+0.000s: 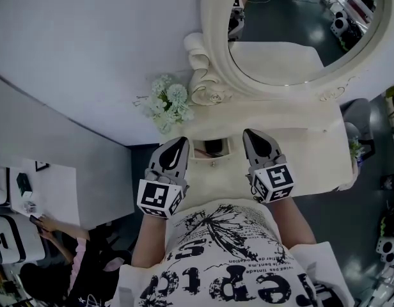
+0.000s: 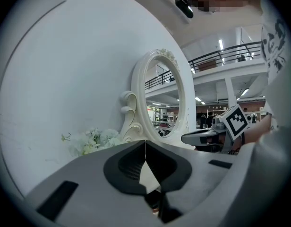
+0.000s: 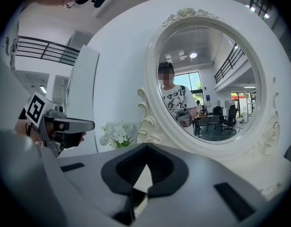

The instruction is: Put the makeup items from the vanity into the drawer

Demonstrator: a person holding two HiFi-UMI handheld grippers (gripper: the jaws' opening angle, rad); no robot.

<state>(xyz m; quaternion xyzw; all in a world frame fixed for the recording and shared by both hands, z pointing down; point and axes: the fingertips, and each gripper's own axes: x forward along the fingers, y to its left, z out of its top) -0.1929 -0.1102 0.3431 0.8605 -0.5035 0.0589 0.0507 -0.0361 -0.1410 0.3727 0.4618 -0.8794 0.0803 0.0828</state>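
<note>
The cream vanity (image 1: 306,152) stands below me with a small drawer (image 1: 212,149) pulled open in its front; something dark lies inside, too small to tell what. My left gripper (image 1: 179,142) hovers just left of the drawer, and its jaws meet with nothing between them (image 2: 145,151). My right gripper (image 1: 251,134) hovers just right of the drawer, also shut and empty (image 3: 146,151). Both point roughly level toward the mirror. Each shows in the other's view: the right gripper (image 2: 198,137) and the left gripper (image 3: 75,125). No loose makeup item is visible on the vanity top.
A large oval mirror (image 1: 299,24) in a carved cream frame rises behind the vanity top. White flowers (image 1: 168,104) sit at its left foot. A white wall (image 1: 88,56) runs behind. At lower left, a person sits by a desk (image 1: 37,190).
</note>
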